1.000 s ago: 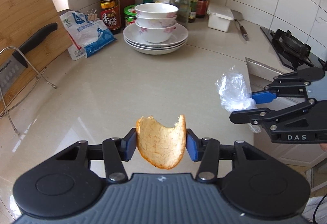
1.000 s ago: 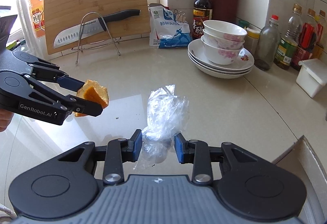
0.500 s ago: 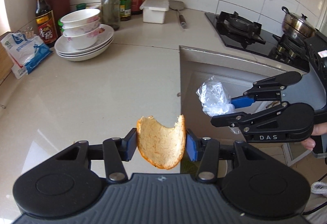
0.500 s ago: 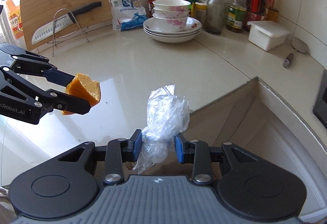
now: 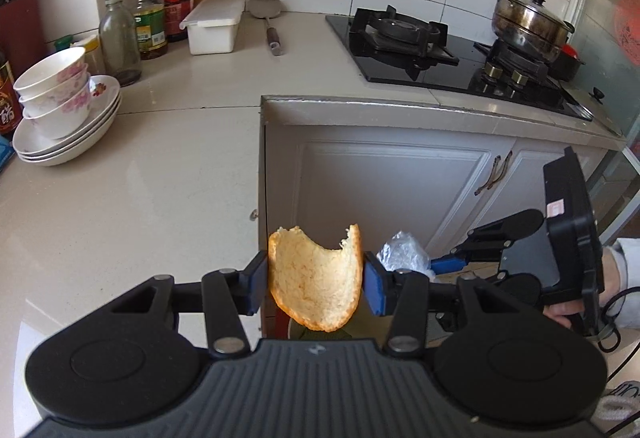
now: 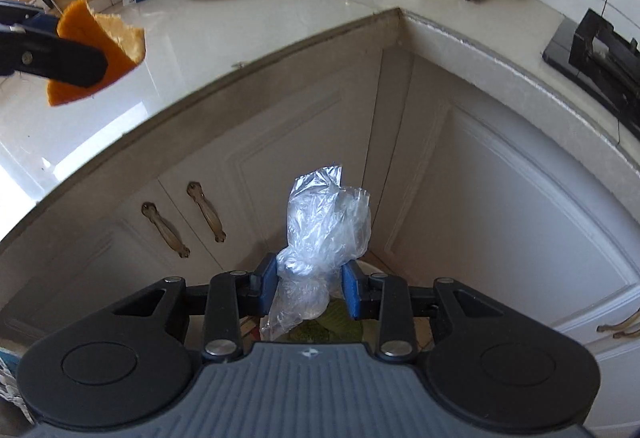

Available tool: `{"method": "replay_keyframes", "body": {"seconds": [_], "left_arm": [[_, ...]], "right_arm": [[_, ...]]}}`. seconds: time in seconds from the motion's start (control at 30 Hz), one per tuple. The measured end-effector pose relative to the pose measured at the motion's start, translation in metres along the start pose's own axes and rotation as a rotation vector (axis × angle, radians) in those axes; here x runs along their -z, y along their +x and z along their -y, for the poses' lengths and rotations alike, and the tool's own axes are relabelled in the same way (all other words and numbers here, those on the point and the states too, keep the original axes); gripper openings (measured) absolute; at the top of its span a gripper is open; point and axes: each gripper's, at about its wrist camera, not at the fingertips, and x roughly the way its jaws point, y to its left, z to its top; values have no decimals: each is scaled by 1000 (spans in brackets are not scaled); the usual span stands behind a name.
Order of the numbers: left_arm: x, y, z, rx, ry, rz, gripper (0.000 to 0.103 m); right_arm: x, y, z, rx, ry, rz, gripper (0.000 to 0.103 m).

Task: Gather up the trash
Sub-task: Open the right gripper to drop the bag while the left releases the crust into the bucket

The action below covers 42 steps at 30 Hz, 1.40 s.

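My left tongs (image 5: pixel 316 288) are gripping a bitten bread slice (image 5: pixel 314 278) upright, right at the desk (image 5: pixel 140 178) edge. My right tongs (image 6: pixel 308 292) are clamping a crumpled plastic bag (image 6: pixel 324 230), lower and to the right before the cabinet doors (image 6: pixel 460 198), nearer whatever lies below, half hidden.

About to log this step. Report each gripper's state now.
Left gripper: shut on the bitten orange peel with pale pith.
Right gripper: shut on the crumpled clear plastic bag.

Left tongs (image 5: pixel 316 288) clamped, tilted down, right tongs (image 6: pixel 308 288) clamped, lower, steeper
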Motion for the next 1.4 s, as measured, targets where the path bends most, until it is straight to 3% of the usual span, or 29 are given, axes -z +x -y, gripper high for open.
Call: {"method": "replay_keyframes", "body": {"seconds": [0.4, 0.47, 0.53, 0.6, 0.73, 1.2, 1.4], "left_arm": [[-11, 38, 25, 8, 68, -43, 47], [-12, 43, 28, 3, 78, -49, 47], [-12, 49, 32, 3, 83, -57, 47], [-11, 55, 35, -1, 87, -67, 47], [-9, 70, 42, 7, 79, -89, 47], [1, 122, 72, 24, 52, -141, 47], [13, 158, 84, 34, 34, -198, 47]], "right_arm": [[41, 93, 17, -23, 49, -106, 40], [45, 103, 19, -42, 57, -110, 49], [48, 109, 19, -52, 61, -98, 75], [49, 111, 20, -51, 68, -75, 91], [47, 109, 25, -57, 96, -52, 99], [62, 69, 49, -7, 138, -31, 103], [79, 51, 57, 45, 159, -28, 103]]}}
